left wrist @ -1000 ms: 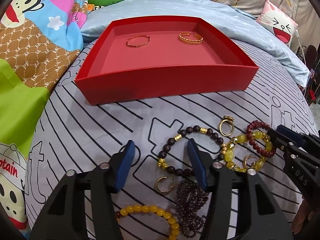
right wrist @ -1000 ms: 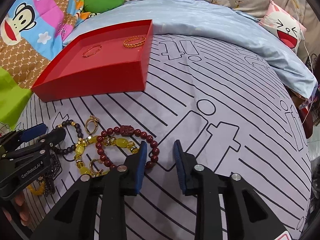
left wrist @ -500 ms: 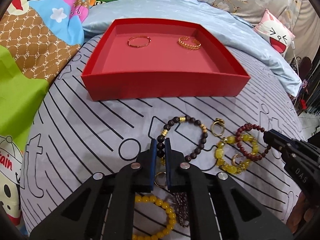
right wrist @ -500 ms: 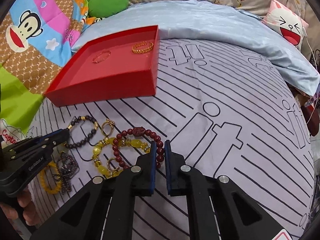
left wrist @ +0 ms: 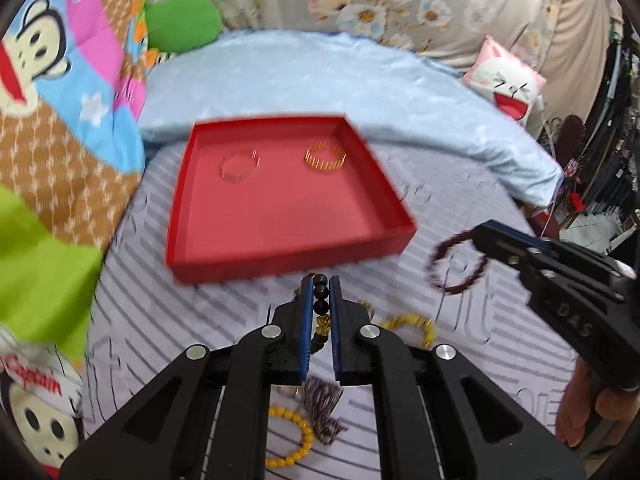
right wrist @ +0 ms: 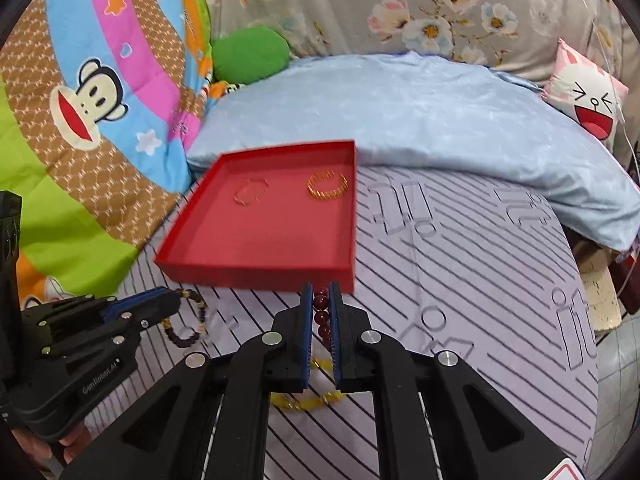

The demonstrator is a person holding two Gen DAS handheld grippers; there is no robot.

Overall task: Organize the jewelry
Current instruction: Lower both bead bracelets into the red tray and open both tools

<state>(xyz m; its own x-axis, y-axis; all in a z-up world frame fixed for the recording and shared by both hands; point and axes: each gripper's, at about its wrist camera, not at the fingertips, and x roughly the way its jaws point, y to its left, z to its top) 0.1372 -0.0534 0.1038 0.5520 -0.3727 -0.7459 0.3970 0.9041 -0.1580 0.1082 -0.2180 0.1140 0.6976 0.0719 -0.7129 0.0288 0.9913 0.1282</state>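
The black body of the left tongs (left wrist: 320,294) carries the white label "GenRobot.AI", readable in the right wrist view, and the right tongs (right wrist: 320,300) show the letters "DAS" on their side in the left wrist view; on the cartoon quilt (left wrist: 36,368) at the left the red word "Captain" can be read, and the grey striped bed sheet (right wrist: 460,280) has big outlined letters that look like "it". The left tongs are closed on the dark brown bead bracelet with gold beads (left wrist: 321,304), which hangs between the blue pads above the sheet. The right tongs are closed on the dark red bead bracelet (right wrist: 322,312), and its loop hangs free in the air beside the red shallow cardboard tray (left wrist: 280,248). One second ago both tongs stood open low over the jewelry heap and both bracelets were lying on the sheet; since then the jaws have closed on them and both are lifted off the bed. The thin gold bangle (right wrist: 251,192) and the gold chain bracelet (right wrist: 327,186) lie in the tray as before. The yellow bead bracelet (left wrist: 298,440) and the dark purple bead string (left wrist: 322,404) remain on the sheet.
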